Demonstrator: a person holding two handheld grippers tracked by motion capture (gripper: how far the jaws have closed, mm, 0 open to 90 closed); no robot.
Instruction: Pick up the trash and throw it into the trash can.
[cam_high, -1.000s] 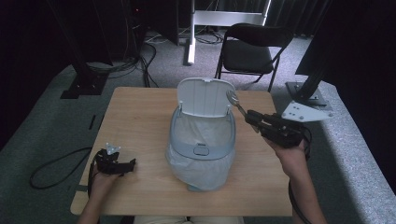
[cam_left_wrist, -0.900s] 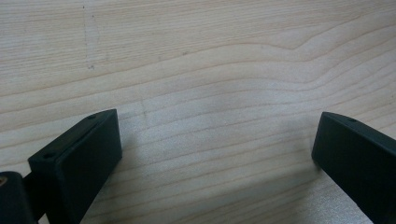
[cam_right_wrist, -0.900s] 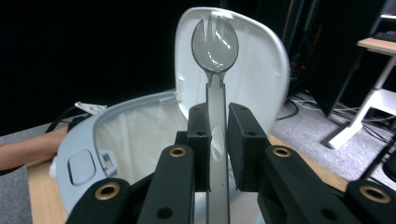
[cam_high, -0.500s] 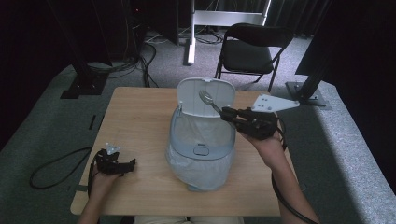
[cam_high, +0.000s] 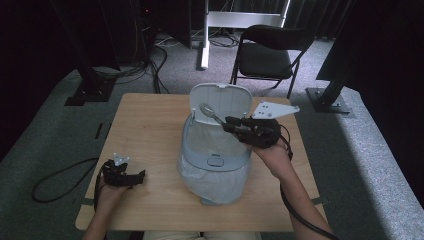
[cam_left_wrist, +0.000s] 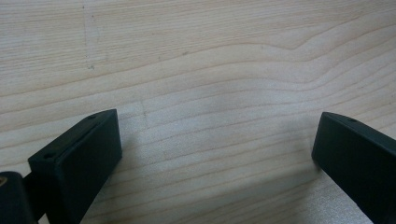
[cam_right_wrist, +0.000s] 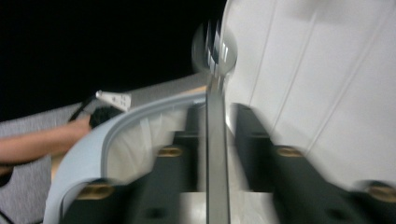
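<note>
Jaws on the right gripper (cam_right_wrist: 217, 140) have just been opening a bit, and in the right gripper view there's now a thin gap each side of the spoon (cam_right_wrist: 215, 93) handle, so the pads look barely off it, if at all. Honestly too blurry to swear whether they pinch it. The spoon sits lengthwise between them, bowl at the top centre of that frame against the white inside of the bin lid (cam_right_wrist: 317, 84).

In the high view the right gripper (cam_high: 227, 125) is mid-frame, over the open mouth of the grey bin (cam_high: 215, 162), spoon bowl (cam_high: 206, 108) in front of the raised lid (cam_high: 220, 97). The left gripper (cam_high: 140, 175) rests low left on the counter (cam_high: 145, 125), jaws wide apart with nothing but wood grain between them in its own view.

What could go wrong, I reckon: if the handle hangs up on one pad as the grip loosens, the spoon could tip sideways, clip the rim or lid and bounce out onto the counter instead of dropping into the liner bag (cam_high: 215, 185).

The high view gives the bin's whole layout and the idle left hand (cam_high: 107, 197); the right gripper view gives the gap at the pads, which is far too small to read from above.
</note>
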